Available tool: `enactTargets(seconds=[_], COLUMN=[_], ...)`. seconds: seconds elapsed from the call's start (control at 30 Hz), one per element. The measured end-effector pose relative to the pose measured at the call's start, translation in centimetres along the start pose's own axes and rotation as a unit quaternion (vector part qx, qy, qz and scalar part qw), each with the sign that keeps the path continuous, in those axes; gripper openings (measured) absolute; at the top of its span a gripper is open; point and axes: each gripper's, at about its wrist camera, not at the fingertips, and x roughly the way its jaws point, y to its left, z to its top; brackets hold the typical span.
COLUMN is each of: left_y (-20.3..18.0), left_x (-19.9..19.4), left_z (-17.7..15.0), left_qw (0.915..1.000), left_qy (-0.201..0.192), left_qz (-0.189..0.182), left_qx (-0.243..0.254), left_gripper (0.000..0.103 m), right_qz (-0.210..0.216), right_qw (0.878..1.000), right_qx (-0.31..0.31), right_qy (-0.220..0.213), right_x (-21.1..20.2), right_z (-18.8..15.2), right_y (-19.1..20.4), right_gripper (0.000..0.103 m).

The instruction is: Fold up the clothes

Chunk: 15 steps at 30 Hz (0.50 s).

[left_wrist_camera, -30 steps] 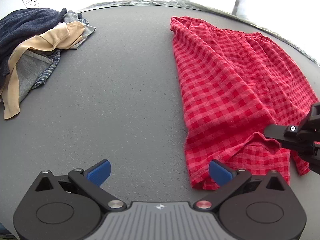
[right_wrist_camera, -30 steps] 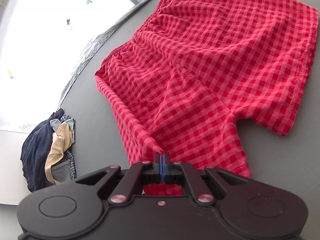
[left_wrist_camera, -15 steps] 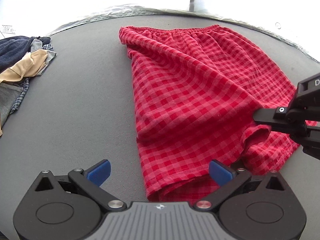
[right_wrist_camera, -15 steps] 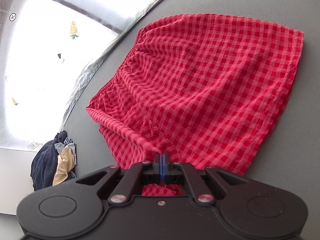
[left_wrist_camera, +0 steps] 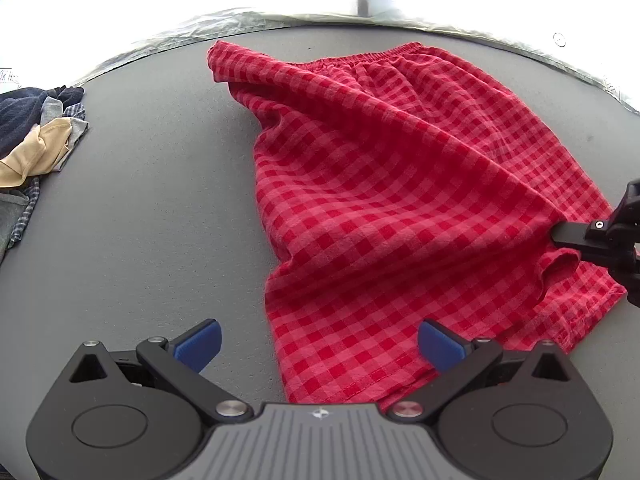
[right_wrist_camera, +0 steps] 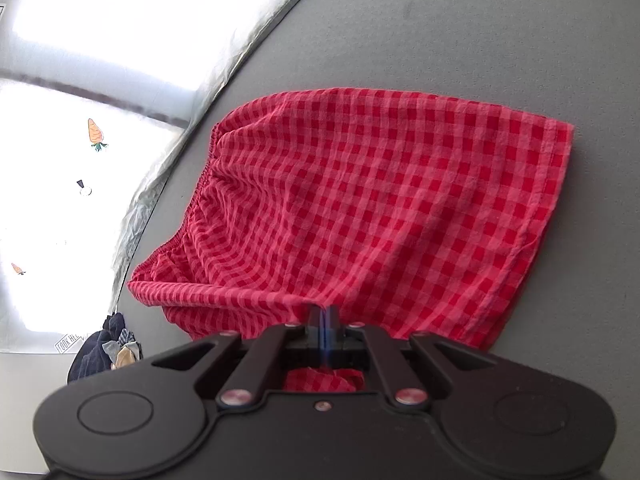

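Red checked shorts (left_wrist_camera: 400, 208) lie on the grey table, folded over lengthwise, with the elastic waistband at the far edge. My left gripper (left_wrist_camera: 318, 346) is open and empty, its blue pads either side of the near hem. My right gripper (right_wrist_camera: 323, 316) is shut on a fold of the shorts (right_wrist_camera: 360, 216) and holds it lifted over the rest of the cloth. The right gripper also shows in the left wrist view (left_wrist_camera: 560, 236) at the right edge, pinching the cloth.
A pile of other clothes (left_wrist_camera: 28, 136), dark blue, tan and grey, lies at the table's left edge; it also shows in the right wrist view (right_wrist_camera: 108, 348). The grey table (left_wrist_camera: 140, 220) ends at a silver-taped far rim (left_wrist_camera: 280, 24).
My right gripper has carried the held fold across, laying one leg over the other. The left gripper has moved right, so the shorts now sit between its pads.
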Motion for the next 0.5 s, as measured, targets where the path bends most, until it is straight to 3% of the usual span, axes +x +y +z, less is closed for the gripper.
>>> enactTargets(seconds=[0.5], left_y=[-3.4], left_x=[0.2], left_z=[0.2], left_qw=[0.9977], left_qy=[0.013], left_qz=[0.003], left_qx=[0.066], left_gripper=[0.103], right_qz=[0.010], right_qw=[0.991], right_qx=[0.107], right_qy=[-0.075], right_x=[-3.0], right_z=[5.5], right_y=[-6.5], right_gripper=[0.001])
